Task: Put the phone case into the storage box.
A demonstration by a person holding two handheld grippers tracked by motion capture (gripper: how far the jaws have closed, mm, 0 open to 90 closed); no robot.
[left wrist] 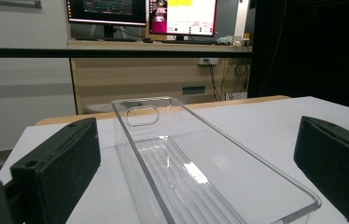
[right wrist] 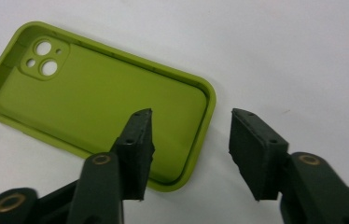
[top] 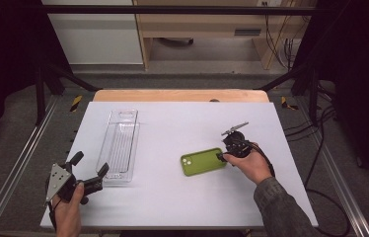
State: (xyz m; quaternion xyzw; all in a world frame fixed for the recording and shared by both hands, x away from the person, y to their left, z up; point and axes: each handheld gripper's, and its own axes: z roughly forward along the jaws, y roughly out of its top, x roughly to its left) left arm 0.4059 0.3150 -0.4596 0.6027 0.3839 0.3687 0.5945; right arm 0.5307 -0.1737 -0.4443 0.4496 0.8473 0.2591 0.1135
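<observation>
High view, our listing by size. Table (top: pixel 172 197): white top, bearing all items. Tray (top: pixel 120 146): clear plastic, long, lying at 9 o'clock from table centre, open side up. Left gripper (top: pixel 104 171): at 7 o'clock, just short of the tray's near end; in the left gripper view we see its jaws wide apart, the tray (left wrist: pixel 219 177) running between them, pads touching nothing. Right gripper (top: pixel 220 157): at 3 o'clock, held at the case's right end. Case (top: pixel 203 161): green phone case, flat, hollow side up, just right of centre. In the right gripper view we note the jaws part-open, straddling the case (right wrist: pixel 98 98) rim's short end, one jaw over the hollow, one outside; not clamped.
</observation>
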